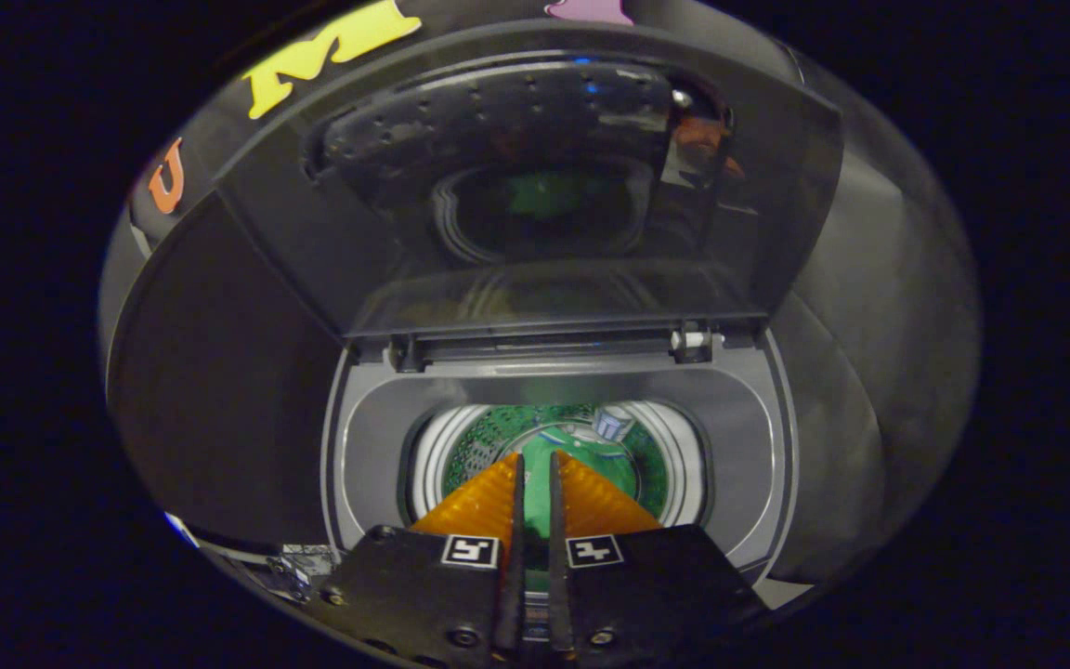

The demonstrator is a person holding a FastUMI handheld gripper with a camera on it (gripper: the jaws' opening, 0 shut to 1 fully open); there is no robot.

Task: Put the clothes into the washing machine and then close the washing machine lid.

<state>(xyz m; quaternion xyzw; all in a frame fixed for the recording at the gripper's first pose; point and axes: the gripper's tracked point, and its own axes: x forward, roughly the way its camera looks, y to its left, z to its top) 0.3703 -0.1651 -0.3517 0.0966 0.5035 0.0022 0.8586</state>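
At the bottom centre of the frame the gripper point(535, 460) points forward over the open washing machine point(758, 437). Its two fingers point(484, 502) are drawn almost together, with only a thin slit left between them, and nothing is pinched in that slit. Each finger's base carries a small square black-and-white marker point(470, 550).

Just ahead of the fingertips, and below them, lies the round mouth of the drum point(674, 465), ringed by a pale rim. Inside it sits the clothes point(619, 455), a green garment with white markings and a small pale patch showing toward its far side. The garment is down in the drum, apart from the fingers. Through the slit between the fingers a sliver of the same green shows.

Around the drum mouth runs the grey top deck of the machine. Beyond it, across the middle of the frame, the hinge line carries a small white catch point(695, 340) on the right. Above that, filling the upper centre, the lid point(581, 186) stands raised, dark and glossy, with a faint green reflection of the drum in its window.

At the lower left a bit of cluttered surface point(298, 567) shows beside the machine.
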